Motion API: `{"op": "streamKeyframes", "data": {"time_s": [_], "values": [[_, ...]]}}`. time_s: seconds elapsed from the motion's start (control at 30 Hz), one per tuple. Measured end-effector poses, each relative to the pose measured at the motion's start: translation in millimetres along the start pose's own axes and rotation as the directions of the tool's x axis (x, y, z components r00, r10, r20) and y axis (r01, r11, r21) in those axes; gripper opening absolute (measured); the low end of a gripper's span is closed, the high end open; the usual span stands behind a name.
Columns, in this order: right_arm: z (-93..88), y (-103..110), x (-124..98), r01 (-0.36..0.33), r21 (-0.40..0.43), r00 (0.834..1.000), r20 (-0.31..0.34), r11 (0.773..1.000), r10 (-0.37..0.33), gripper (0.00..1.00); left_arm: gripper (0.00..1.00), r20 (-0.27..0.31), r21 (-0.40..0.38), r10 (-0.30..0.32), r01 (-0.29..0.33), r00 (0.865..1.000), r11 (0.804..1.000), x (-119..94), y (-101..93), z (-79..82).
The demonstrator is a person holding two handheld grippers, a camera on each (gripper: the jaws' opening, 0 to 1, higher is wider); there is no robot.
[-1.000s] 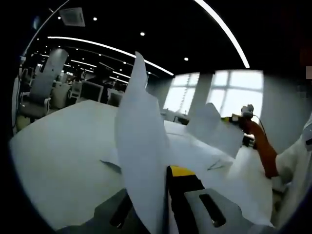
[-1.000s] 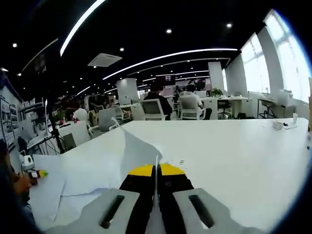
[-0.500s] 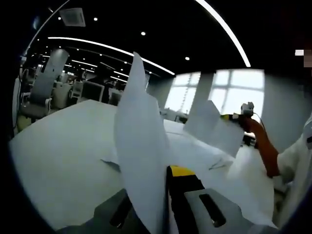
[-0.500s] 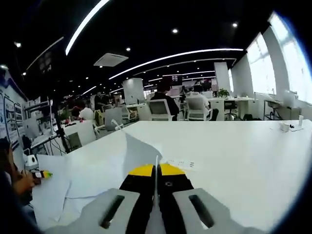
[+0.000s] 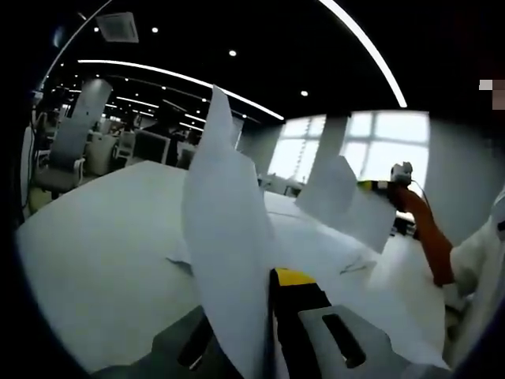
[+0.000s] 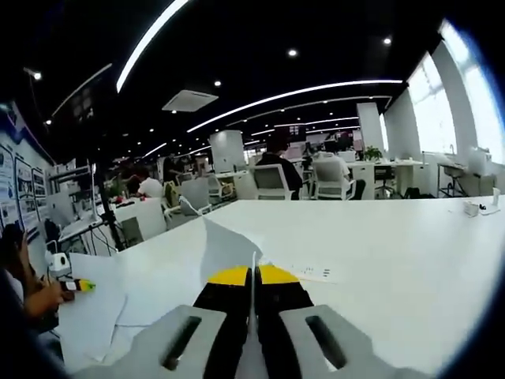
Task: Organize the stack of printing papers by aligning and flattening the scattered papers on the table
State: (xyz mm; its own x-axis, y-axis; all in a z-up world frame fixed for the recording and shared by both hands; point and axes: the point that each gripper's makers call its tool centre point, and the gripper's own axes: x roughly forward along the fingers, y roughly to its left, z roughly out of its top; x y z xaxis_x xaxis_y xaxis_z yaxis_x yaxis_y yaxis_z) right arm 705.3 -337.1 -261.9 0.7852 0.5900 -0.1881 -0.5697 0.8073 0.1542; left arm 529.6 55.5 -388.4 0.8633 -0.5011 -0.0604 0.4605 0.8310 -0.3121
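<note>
On the left, the left tool (image 5: 272, 316) is clamped on a sheet of paper (image 5: 225, 237) that stands nearly upright out of its closed jaws, its long axis rising away from the desk (image 5: 87, 260) and its top corner curling toward the ceiling lights. Below and beyond that sheet, more loose papers (image 5: 331, 253) lie scattered and overlapping on the desk, edges out of line with one another. Further right in the left gripper view, the right tool (image 5: 371, 188) comes in held by a hand in an orange sleeve, pinching a second sheet (image 5: 343, 205) that hangs lifted off the pile. In the right gripper view, the right tool (image 6: 252, 288) has its jaws together on that second sheet (image 6: 225, 249), seen thin and edge-on between the yellow tips, with its free corner bent up ahead of them. To the left there, a flat spread of papers (image 6: 99, 316) rests on the desk (image 6: 394, 260) near the person's other hand, while the right side is bare desk running far out toward office chairs. Both lifted sheets sit above the pile, so each likely needs lowering flat onto it with edges matched; the left tool looks nearer the pile.
</note>
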Motion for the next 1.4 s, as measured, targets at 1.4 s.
{"op": "streamKeyframes", "data": {"time_s": [1.4], "values": [[4.5, 59, 30, -0.13, -0.029, 0.991, -0.009, 0.991, 0.13, 0.0, 0.06, 0.029, 0.004, 0.04, -0.041, 0.999, 0.999, -1, 12.5, 4.6]]}}
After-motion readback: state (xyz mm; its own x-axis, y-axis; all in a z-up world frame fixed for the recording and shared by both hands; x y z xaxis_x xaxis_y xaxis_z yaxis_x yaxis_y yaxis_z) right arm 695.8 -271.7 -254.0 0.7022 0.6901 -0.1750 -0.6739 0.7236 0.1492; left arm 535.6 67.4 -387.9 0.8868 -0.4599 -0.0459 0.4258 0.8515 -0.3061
